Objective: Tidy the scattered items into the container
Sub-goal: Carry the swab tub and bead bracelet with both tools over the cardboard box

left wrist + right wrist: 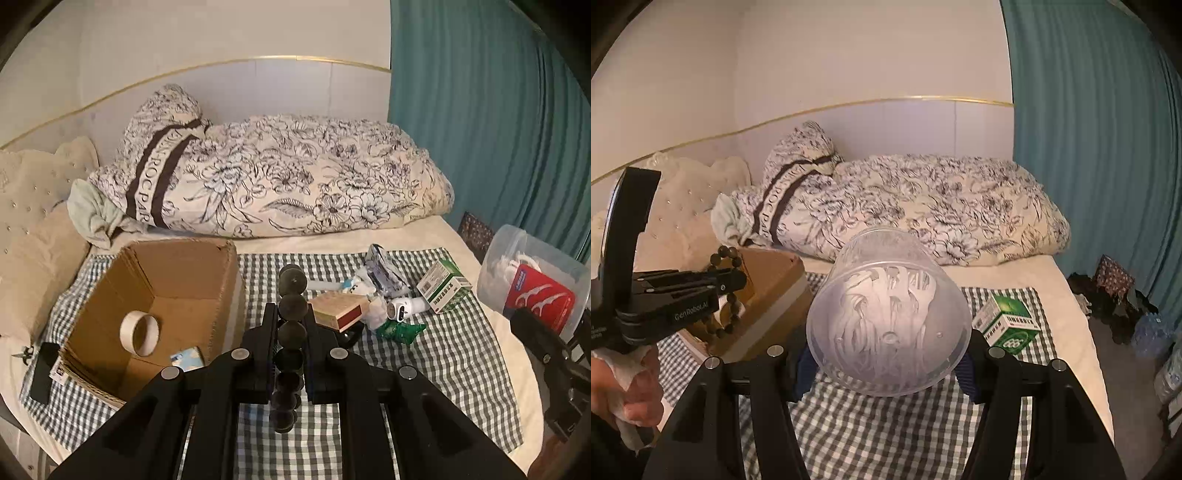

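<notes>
In the left wrist view, the left gripper is squeezed tight on a string of dark beads, which stands up between its fingers. Just to the left of the gripper sits the cardboard box, open on top, with a tape roll and a small blue packet inside. To the right of the gripper, a little pile lies on the checked cloth: a wooden block, a small white gadget and a green box. In the right wrist view, the right gripper is clamped on a clear plastic tub, one finger on each side, held up above the cloth. The tub is full of white picks. Off to the left, the other gripper holds the beads beside the cardboard box.
</notes>
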A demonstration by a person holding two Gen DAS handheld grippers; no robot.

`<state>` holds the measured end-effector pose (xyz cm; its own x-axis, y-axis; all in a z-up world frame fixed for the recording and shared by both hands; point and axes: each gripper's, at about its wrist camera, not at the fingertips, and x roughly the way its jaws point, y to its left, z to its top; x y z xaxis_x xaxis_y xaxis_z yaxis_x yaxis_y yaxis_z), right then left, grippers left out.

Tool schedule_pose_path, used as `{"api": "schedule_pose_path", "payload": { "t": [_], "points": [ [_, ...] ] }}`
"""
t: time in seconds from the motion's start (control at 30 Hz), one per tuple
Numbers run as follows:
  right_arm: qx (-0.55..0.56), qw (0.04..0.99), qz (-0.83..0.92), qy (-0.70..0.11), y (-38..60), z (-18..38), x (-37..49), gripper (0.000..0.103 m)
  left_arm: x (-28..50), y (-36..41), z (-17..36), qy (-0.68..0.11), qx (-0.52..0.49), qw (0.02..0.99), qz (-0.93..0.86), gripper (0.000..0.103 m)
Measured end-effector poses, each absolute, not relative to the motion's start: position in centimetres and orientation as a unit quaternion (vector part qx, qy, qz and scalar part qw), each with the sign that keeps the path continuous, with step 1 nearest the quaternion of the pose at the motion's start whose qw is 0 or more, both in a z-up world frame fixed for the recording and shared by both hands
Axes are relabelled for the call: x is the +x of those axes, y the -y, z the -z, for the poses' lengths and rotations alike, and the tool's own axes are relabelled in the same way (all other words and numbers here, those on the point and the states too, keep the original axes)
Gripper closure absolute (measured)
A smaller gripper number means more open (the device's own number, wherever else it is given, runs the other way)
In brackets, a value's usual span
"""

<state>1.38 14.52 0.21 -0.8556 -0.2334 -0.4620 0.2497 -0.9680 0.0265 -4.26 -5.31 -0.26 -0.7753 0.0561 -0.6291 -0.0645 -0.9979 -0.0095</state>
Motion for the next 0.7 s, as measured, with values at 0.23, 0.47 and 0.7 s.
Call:
{"api": "schedule_pose_path", "payload": {
  "t": [0.23, 0.47, 0.7],
  "points": [
    [0.226, 0.143, 0.963, -0.019, -12.6, -1.2, 1.6, 0.043, -3.6, 7.1, -0.8, -0.003, -0.322, 0.015, -0.947, 0.092],
    [0.225, 0.160, 0.961, -0.024, -10.2, -1.4, 0.7, 0.043, -4.1, 10.1, -0.7, 0.012, -0.320, -0.005, -0.947, 0.092],
    [0.224, 0.180, 0.957, -0.029, -7.2, -1.3, -0.3, 0.043, -4.5, 14.1, -0.7, 0.035, -0.316, -0.032, -0.948, 0.092]
  ]
}}
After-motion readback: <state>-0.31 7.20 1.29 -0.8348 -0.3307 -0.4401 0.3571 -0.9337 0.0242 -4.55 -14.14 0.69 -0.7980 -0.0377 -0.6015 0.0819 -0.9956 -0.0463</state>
